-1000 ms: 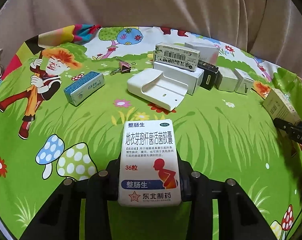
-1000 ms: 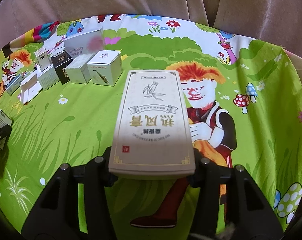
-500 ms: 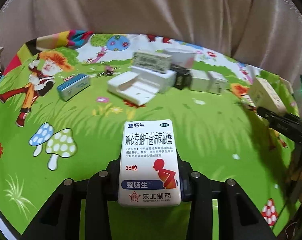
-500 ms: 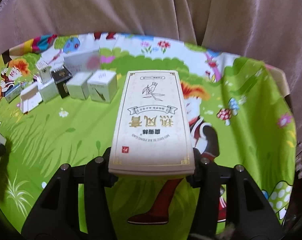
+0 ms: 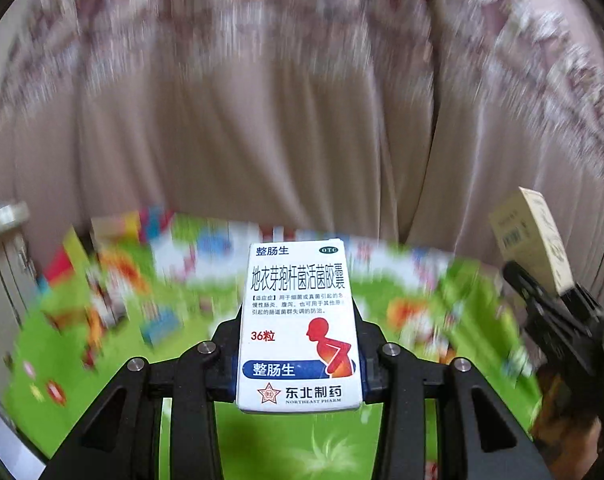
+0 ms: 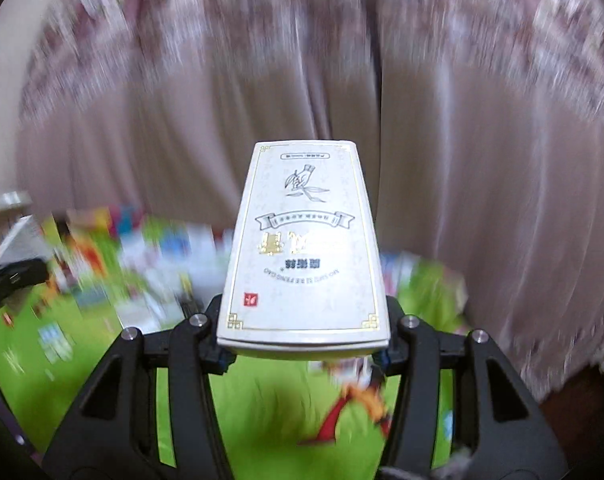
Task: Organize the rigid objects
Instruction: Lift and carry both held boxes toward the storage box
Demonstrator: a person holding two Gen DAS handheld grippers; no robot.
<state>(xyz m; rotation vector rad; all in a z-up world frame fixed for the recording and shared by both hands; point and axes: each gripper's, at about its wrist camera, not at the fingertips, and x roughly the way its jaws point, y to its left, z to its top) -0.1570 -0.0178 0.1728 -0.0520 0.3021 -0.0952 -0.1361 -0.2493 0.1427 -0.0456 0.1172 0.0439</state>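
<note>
Heavy motion blur behind two sharp boxes, under soft indoor light.

We see the curtain (image 5: 302, 120) and the cloth (image 5: 114, 320) smeared into streaks in both views, while the white box (image 5: 298, 328) and the cream box (image 6: 302, 248) stay crisp, as do the black fingers (image 5: 226, 360). We note mild glare washing out the gold lettering on the cream box, a soft shadow beneath it, and fisheye bending with dark corners at every edge.

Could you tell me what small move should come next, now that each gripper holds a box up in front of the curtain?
Probably tip both back down toward the cloth: the left gripper clamps the white box, the right gripper the cream box.
</note>
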